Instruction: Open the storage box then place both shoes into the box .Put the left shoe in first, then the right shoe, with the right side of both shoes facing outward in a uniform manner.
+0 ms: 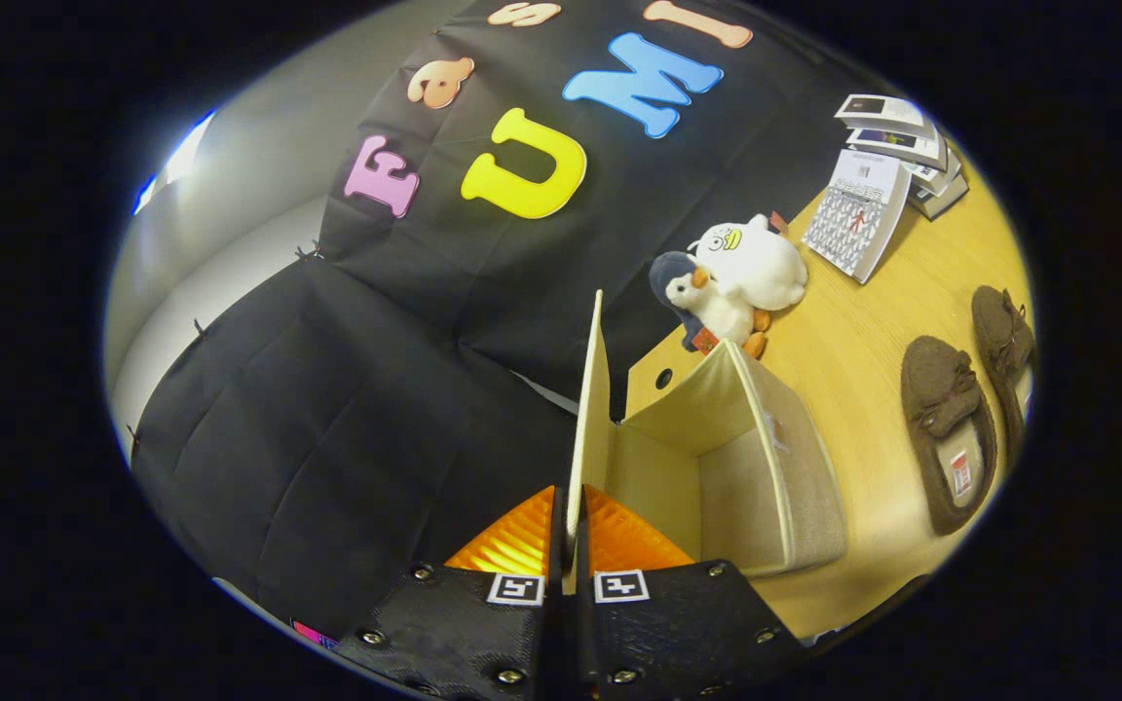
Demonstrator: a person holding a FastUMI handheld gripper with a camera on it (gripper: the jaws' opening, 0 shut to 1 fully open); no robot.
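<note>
My gripper (571, 526) is shut on the cream lid (592, 409) of the storage box, with both fingers pressing its edge. The lid stands raised on edge, running straight ahead from the fingertips. The beige fabric box (775, 467) lies open just right of the fingers, and its inside looks bare. Two brown fuzzy shoes rest on the wooden table (853, 331) beyond the box on the right: the nearer shoe (946, 428) and the farther shoe (1004, 350), side by side.
Two plush toys, a white duck (756, 263) and a penguin (707, 302), sit past the box by the black cloth wall. A calendar (858, 219) and stacked booklets (902, 136) lie farther along the table.
</note>
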